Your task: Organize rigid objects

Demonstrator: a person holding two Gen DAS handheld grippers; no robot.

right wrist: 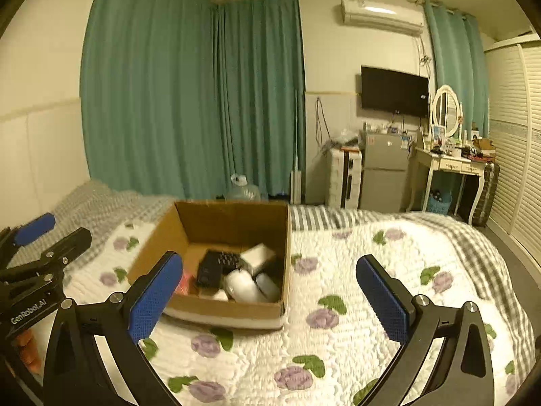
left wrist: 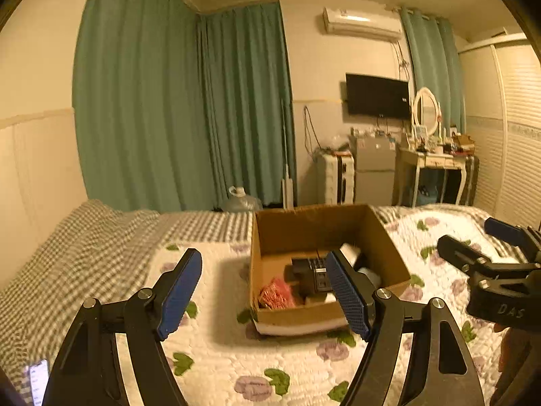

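Observation:
An open cardboard box [left wrist: 287, 226] [right wrist: 233, 218] stands on the floral quilt of the bed. Inside lie a black radio-like device [left wrist: 309, 272] [right wrist: 216, 265], a red packet [left wrist: 275, 294], a white box [right wrist: 258, 255] and white rounded objects [right wrist: 241, 284]. My left gripper [left wrist: 263, 287] is open and empty, held above the quilt just short of the box's near left corner. My right gripper [right wrist: 270, 296] is open and empty, over the quilt at the box's right side. Each gripper shows in the other's view: the right one [left wrist: 480, 237], the left one [right wrist: 50, 230].
The floral quilt [right wrist: 355, 321] covers the near bed, a grey checked blanket [left wrist: 84, 247] the far left. A phone [left wrist: 39, 382] lies at the lower left. Green curtains, a fridge [right wrist: 385, 172], a dressing table [right wrist: 453, 165] and a water jug [right wrist: 245, 189] stand beyond the bed.

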